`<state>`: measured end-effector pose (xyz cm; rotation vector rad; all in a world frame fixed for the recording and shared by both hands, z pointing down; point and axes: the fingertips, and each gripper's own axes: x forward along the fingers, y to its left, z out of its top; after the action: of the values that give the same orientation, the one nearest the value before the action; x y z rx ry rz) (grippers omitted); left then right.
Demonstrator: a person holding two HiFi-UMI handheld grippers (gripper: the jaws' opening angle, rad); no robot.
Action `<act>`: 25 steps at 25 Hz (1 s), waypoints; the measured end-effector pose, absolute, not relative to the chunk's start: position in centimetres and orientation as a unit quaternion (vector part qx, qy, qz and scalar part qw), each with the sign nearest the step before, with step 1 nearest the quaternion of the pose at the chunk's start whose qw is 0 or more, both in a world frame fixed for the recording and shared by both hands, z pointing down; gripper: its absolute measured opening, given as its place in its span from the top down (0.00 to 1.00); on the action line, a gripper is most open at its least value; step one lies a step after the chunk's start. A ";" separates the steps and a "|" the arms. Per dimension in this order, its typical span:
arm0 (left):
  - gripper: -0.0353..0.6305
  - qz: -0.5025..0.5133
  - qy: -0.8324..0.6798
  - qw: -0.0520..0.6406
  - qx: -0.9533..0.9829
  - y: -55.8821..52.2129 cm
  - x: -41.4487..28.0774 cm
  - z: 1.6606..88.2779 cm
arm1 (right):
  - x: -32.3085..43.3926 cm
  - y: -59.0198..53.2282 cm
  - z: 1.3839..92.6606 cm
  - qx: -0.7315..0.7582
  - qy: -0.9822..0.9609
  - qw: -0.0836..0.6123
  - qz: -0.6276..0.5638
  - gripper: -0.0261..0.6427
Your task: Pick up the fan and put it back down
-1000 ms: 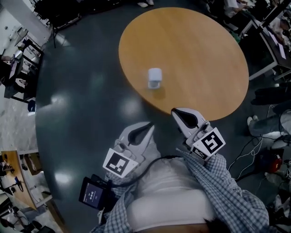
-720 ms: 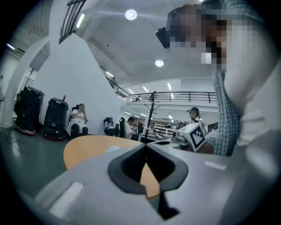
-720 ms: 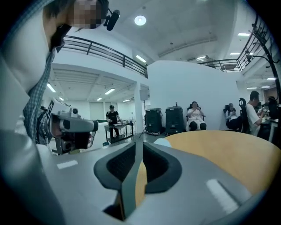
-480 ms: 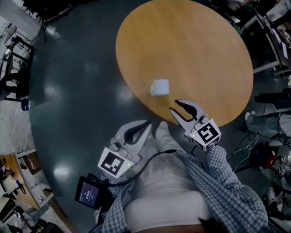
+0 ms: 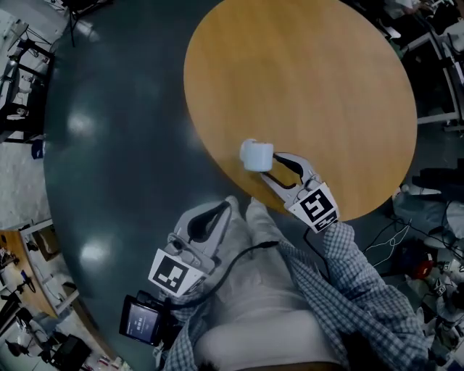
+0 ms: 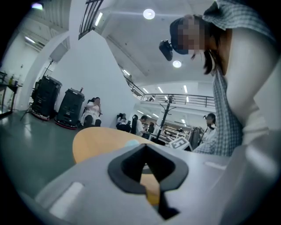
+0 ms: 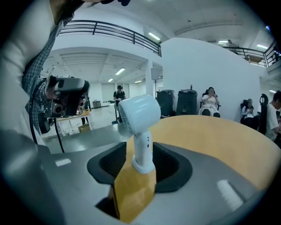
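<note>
shirt [image 5: 370,311]: checked | left hand-held gripper [image 5: 223,209], right hand-held gripper [image 5: 272,167]: grey, square black-white markings | cable [image 5: 246,251]: black

Round wooden table [image 5: 319,80] sat on a dark, shiny floor [image 5: 123,159] with a few bright glare patches on it. Off the table's right edge, a tangle of cables [image 5: 395,239] lay on the floor. A little lit screen [image 5: 140,319] hung at the person's waist. Further back, two black cases [image 6: 70,108] stood by a white wall, someone seated [image 6: 92,112] just beside them. Also a coat stand [image 6: 166,115], a railed balcony [image 6: 184,97] and round ceiling lamps [image 6: 149,13], switched on.
</note>
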<state>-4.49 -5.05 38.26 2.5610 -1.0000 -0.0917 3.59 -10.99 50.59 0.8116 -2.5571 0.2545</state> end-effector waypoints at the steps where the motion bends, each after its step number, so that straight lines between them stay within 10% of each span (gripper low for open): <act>1: 0.95 -0.036 -0.361 0.195 0.911 -5.2 -4.3 38.2 | 3.6 -11.2 50.9 0.290 -0.926 0.222 0.093 0.69; 25: 0.95 -0.004 -0.382 0.204 0.901 -5.7 -4.4 42.1 | -2.4 -13.9 51.4 0.218 -0.957 0.188 0.045 0.75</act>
<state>-4.39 -5.71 42.11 2.5134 -1.0658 -0.0119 -2.39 -13.88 51.37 0.6131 -2.6923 0.1277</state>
